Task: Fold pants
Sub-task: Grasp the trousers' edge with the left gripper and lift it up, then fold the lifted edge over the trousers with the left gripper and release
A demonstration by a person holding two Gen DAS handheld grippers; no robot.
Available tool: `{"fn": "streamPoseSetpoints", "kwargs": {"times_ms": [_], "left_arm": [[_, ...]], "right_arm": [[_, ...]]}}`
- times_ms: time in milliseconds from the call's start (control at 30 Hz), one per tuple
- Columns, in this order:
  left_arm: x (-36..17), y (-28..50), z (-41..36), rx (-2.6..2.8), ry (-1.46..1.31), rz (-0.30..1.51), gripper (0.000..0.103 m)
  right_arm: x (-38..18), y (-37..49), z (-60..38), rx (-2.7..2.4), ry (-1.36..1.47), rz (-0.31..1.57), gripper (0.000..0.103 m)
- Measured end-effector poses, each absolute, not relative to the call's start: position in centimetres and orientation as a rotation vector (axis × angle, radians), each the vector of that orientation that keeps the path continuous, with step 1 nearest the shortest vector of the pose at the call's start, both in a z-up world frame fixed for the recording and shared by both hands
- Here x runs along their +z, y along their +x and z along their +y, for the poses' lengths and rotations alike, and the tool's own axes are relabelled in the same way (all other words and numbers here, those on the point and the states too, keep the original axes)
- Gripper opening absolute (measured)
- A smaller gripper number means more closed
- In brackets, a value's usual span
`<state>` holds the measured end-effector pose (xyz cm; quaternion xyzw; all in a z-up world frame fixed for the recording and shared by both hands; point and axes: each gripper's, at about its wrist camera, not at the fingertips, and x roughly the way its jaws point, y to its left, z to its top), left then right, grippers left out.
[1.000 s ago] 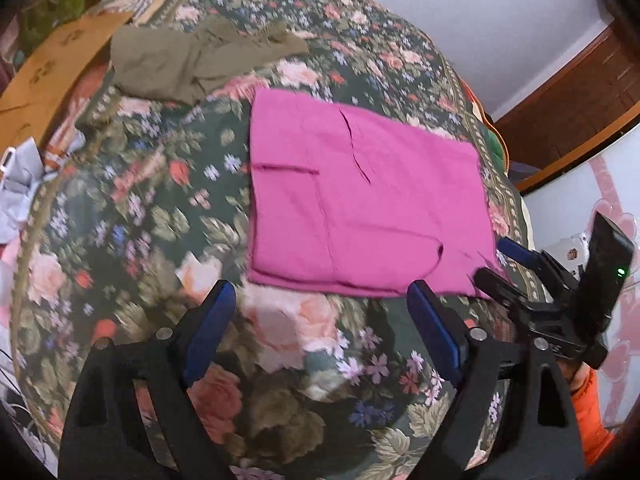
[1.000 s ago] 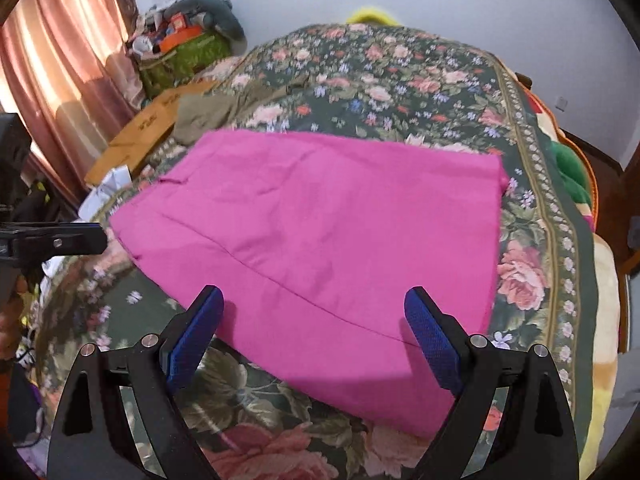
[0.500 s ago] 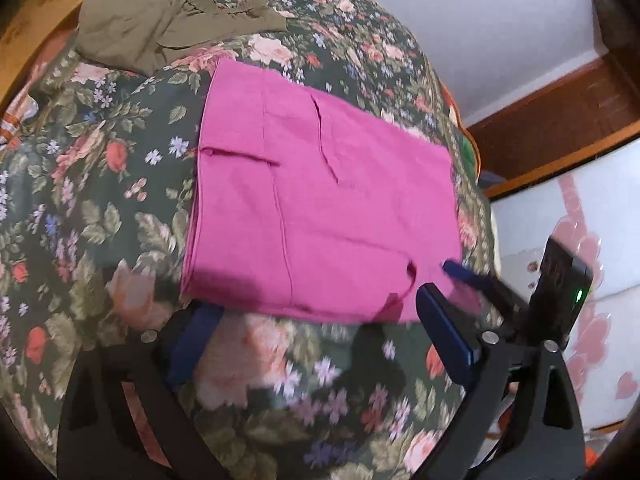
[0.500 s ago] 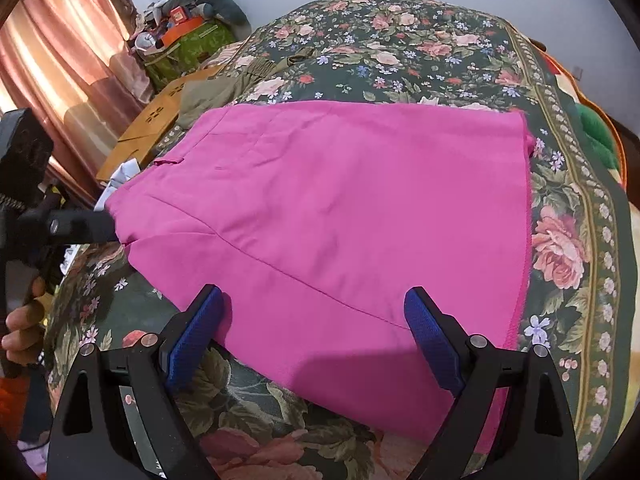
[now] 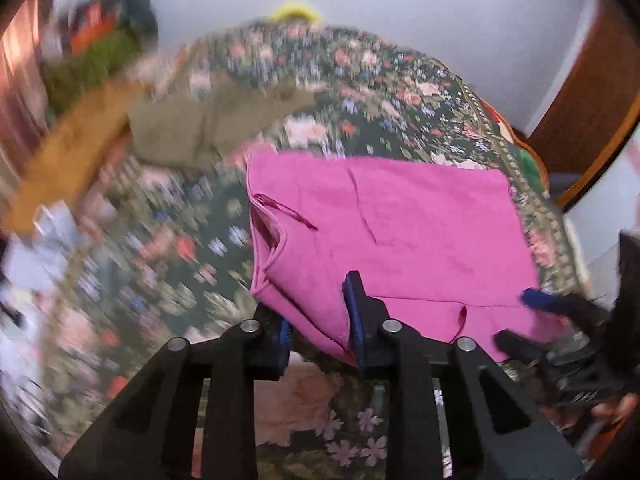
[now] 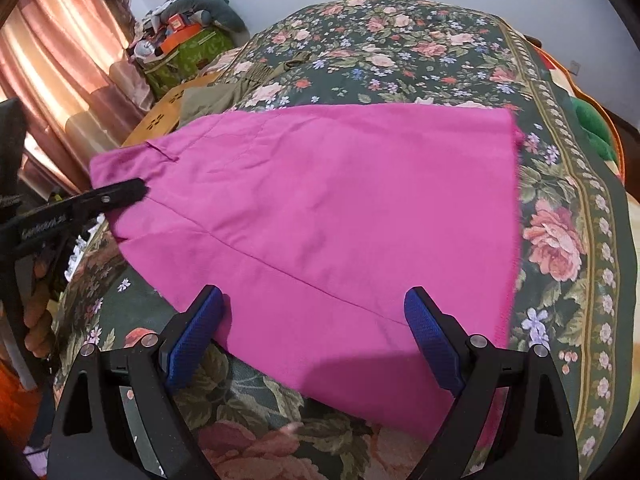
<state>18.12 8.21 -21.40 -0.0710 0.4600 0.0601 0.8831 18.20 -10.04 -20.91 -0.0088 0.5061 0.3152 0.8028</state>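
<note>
Magenta pants (image 6: 320,220) are lying folded flat on the floral bedspread (image 6: 560,200). Left gripper (image 5: 320,328) is pinching their near-left corner, lifting it slightly; right gripper (image 6: 316,332) is hovering spread wide over the near edge.

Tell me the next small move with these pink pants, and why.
Probably close the right gripper on the near edge: its jaws stand open over the pink pants, while the left gripper is already shut on a corner, lifting it off the floral bedspread.
</note>
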Motion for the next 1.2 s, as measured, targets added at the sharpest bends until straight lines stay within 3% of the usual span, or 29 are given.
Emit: {"fn": "streamPoseSetpoints", "kwargs": {"times_ms": [167, 533, 833, 1200], "left_arm": [[-19.1, 16.3, 7.6, 0.255, 0.093, 0.834, 0.023], [-15.4, 15.7, 6.4, 0.234, 0.163, 0.730, 0.019], [-12.3, 17.7, 2.2, -0.023, 0.045, 0.712, 0.016], [-13.3, 20.6, -0.1, -0.252, -0.190, 0.841, 0.014]], "right_arm": [[-20.9, 18.0, -11.7, 0.630, 0.011, 1.088, 0.090], [-21.1, 17.3, -13.0, 0.594, 0.017, 1.101, 0.090], [-21.2, 17.4, -13.1, 0.594, 0.012, 1.102, 0.090], [-21.2, 17.4, -13.1, 0.595, 0.015, 1.102, 0.090]]}}
